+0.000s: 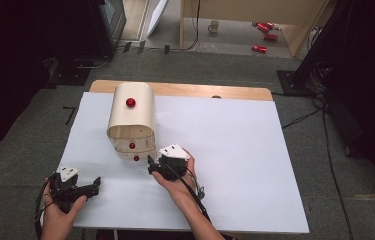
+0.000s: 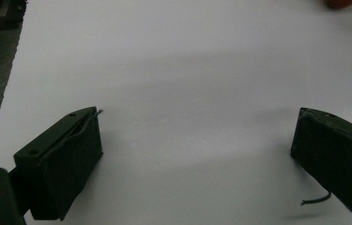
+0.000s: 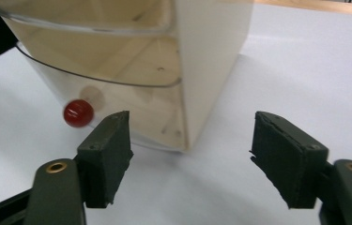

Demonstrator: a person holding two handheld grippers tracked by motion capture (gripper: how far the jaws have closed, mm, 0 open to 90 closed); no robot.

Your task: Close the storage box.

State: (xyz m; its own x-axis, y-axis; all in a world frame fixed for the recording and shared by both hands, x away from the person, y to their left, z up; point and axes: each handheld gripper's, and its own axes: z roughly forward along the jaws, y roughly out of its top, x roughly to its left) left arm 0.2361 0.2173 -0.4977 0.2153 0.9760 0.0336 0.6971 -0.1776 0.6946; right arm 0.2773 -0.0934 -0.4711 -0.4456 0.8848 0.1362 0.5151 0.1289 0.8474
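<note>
- Since the wooden drawer cabinet (image 1: 131, 122) left of centre in the high view looks light and stiff, it may slide if tugged.
- Its clear bottom drawer (image 3: 117, 105) seems slippery; take the red knob (image 3: 78, 113).
- My right gripper (image 3: 190, 157) is half open, holding nothing; my left gripper (image 2: 197, 154) gapes wide.

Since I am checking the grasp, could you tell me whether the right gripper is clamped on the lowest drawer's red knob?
No, the right gripper stands open, and the red knob of the small wooden drawer cabinet sits apart, beyond its jaw.
</note>
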